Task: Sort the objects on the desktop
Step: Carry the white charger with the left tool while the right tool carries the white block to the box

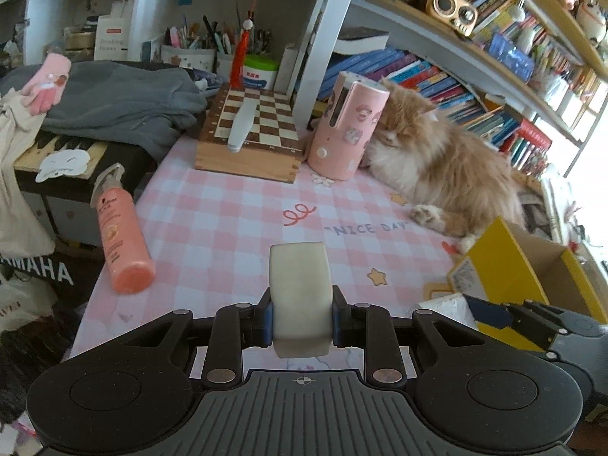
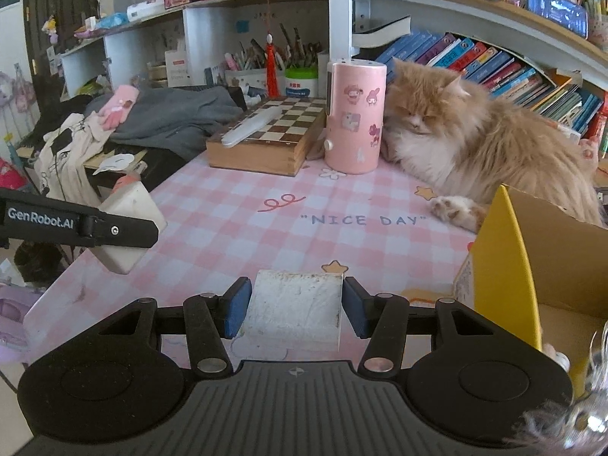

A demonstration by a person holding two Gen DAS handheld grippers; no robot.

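From the left wrist, the left gripper (image 1: 301, 317) pinched a pale rounded block (image 1: 300, 296) between its blue pads, lifted clear above the pink checked tablecloth (image 1: 235, 224). A peach spray bottle (image 1: 121, 235) lay on its side at the cloth's left edge. Farther back sat a wooden chessboard box (image 1: 250, 133), a pink cylinder (image 1: 347, 125) just beside it, and a fluffy orange cat (image 1: 444, 163) leaning against the cylinder. A yellow cardboard box (image 1: 505, 266) stood at the right, the right gripper (image 1: 490, 313) just before it.

From the right wrist, the right gripper (image 2: 296, 311) clamped a scuffed white block (image 2: 294, 309) above the cloth (image 2: 228, 220), next to the yellow box (image 2: 505, 277). The left gripper (image 2: 125, 228) showed at the left, holding its pale block (image 2: 131, 209).
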